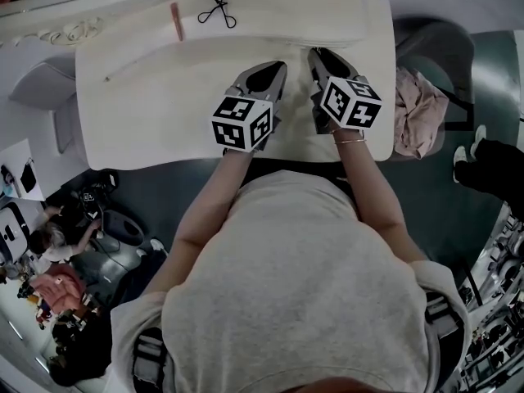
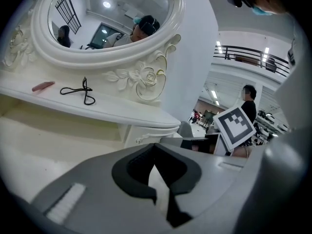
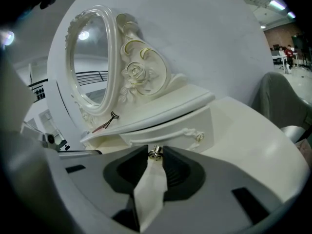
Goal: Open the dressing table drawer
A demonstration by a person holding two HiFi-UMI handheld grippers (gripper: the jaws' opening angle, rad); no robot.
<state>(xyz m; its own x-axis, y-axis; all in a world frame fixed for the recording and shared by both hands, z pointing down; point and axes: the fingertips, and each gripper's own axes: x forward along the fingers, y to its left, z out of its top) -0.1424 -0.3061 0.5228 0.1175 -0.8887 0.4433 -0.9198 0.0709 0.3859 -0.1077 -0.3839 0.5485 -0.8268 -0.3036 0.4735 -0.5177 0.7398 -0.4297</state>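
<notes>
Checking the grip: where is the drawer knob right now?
In the right gripper view, the drawer knob sits between the right tool's tips, at the front of the small drawer under the mirror shelf.

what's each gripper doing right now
left gripper: closed, fingers together, holding nothing
right gripper: closed on the small metal drawer knob

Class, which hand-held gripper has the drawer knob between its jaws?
The right hand-held gripper: its jaws flank the drawer knob; the left hand-held gripper is shut, empty.
</notes>
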